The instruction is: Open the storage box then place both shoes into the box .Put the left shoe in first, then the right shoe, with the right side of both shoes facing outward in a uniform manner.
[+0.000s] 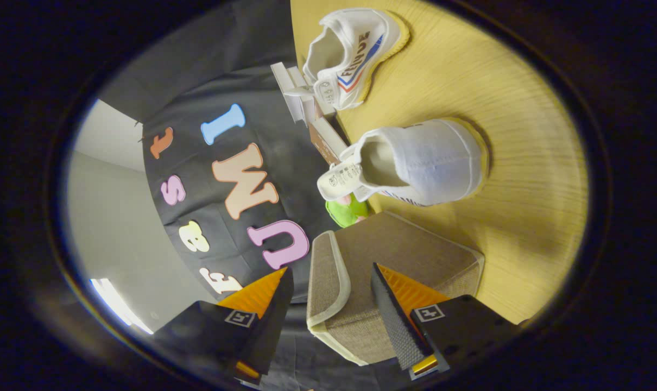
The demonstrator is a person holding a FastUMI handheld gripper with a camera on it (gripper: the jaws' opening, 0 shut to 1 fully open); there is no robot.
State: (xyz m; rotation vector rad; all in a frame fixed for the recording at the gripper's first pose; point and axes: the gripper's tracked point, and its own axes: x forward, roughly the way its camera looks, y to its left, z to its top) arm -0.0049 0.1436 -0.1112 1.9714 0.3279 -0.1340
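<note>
One storage box lies nearest, on the wooden table at its edge, between the gripper's two fingers. It is covered in beige woven fabric with a pale trim running round the rim of its lid. The lid appears to be down; whether it is parted from the body at the trimmed edge cannot be told.

Just beyond the box a small green object sits at the table edge; its kind cannot be made out. Past it the nearer shoe rests on the table, white, with a yellowish sole, heel opening and pull tab turned toward the box. It stands between the box and the farther shoe, which is white with red and blue stripes on the side and lies well apart from the nearer one, close to the table edge. Beside the two shoes some white and brown box-like items stand against the dark cloth wall.

The gripper is spread wide, the trimmed end of the box between its fingers. One finger lies over the fabric top; actual contact cannot be confirmed. The other finger stands clear of the lid, off the table side
</note>
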